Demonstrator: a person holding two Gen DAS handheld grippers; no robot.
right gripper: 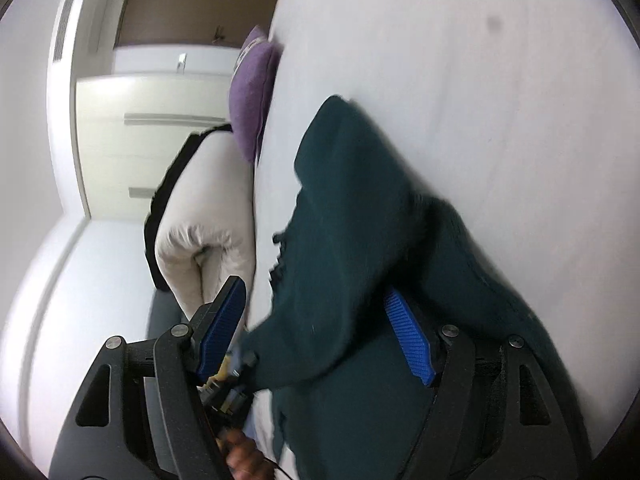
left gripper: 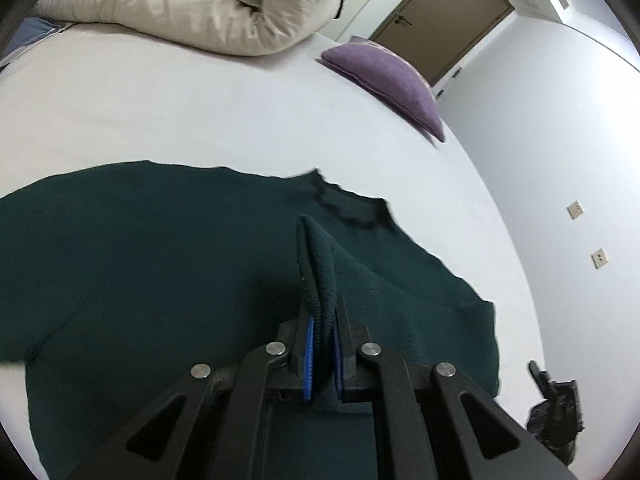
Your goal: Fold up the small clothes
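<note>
A dark green knitted sweater (left gripper: 168, 264) lies spread on the white bed sheet (left gripper: 200, 120). My left gripper (left gripper: 322, 308) is shut on a ribbed edge of it, and the fold of cloth stands up between the blue pads (left gripper: 309, 344). In the right wrist view, which is rolled sideways, the sweater (right gripper: 352, 208) hangs in front of the sheet (right gripper: 500, 100). My right gripper (right gripper: 313, 286) stands open. Cloth lies between its blue pads (right gripper: 408, 340), which do not press on it. Low in that view a hand (right gripper: 244, 456) holds a blurred device at the sweater's corner.
A rolled cream duvet (left gripper: 192, 8) lies at the far end of the bed, with a purple cushion (left gripper: 388, 80) near the bed's edge. Beyond are a white wall (left gripper: 540, 140) and a brown door (left gripper: 444, 24). A black blurred object (left gripper: 556, 408) sits at the lower right.
</note>
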